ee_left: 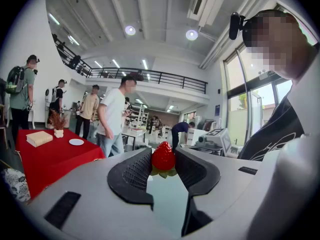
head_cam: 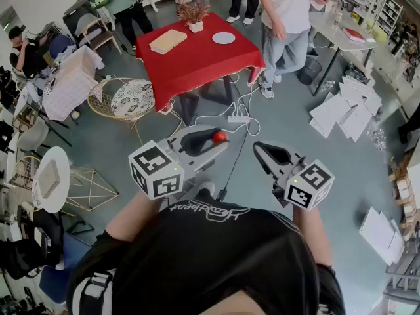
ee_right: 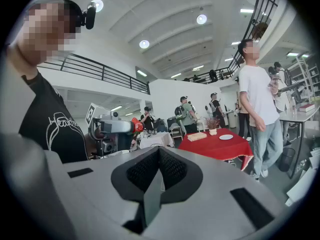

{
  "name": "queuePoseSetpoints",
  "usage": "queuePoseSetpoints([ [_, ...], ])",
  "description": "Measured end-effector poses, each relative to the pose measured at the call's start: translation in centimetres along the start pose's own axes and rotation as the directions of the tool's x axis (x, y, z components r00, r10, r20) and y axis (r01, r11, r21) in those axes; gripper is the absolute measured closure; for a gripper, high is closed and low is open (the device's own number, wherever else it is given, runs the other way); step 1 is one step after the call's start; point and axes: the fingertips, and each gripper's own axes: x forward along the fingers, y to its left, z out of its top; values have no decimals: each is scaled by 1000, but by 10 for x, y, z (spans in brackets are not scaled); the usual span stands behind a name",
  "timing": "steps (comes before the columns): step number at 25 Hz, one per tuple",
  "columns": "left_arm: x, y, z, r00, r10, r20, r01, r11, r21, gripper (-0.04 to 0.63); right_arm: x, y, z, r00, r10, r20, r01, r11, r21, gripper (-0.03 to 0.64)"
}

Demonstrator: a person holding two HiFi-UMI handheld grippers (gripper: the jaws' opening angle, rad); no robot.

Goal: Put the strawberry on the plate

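the left tool (head_cam: 211, 142) is closed on the strawberry (head_cam: 220, 136), its ribbed pads pressing the red fruit from both sides near the tips, with the green leaves pointing back into the tool. it hangs over the floor (head_cam: 308, 176) on the near side of the red tabletop (head_cam: 197, 64), well apart from it, so the fruit is picked up but not yet carried across. on the red tabletop, from its left side, lie a tan book-like block (head_cam: 168, 41), then a potted dried plant (head_cam: 195, 15) at its far edge, then the plate (head_cam: 223, 38) toward its far right part; the plate looks bare and nothing touches it. a person (head_cam: 283, 18) stands just beside the right edge of the red tabletop. the right tool (head_cam: 257, 147) is also on the near side of the red tabletop and well short of it, its jaws drawn together with nothing between them. as a judgement, the grasp is done and holds well; what is left is the whole carry to the red tabletop, lowering the fruit onto the plate, and letting go, with the standing person the one thing close to that path.
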Motion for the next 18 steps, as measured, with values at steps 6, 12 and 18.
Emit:
queuePoseSetpoints([
  [6, -8, 2, -2, 1000, -11, -4, 11, 1000, 3, 448, 7, 8, 4, 1000, 1, 8, -1, 1000, -17, 609],
  [12, -6, 0, -6, 1000, -14, -3, 14, 1000, -6, 448, 7, 8, -4, 1000, 4, -4, -4, 1000, -6, 609],
  [18, -12, 4, -7, 1000, -3, 6, 3, 1000, -22, 448, 14, 10, -3, 1000, 12, -8, -12, 1000, 0, 609],
])
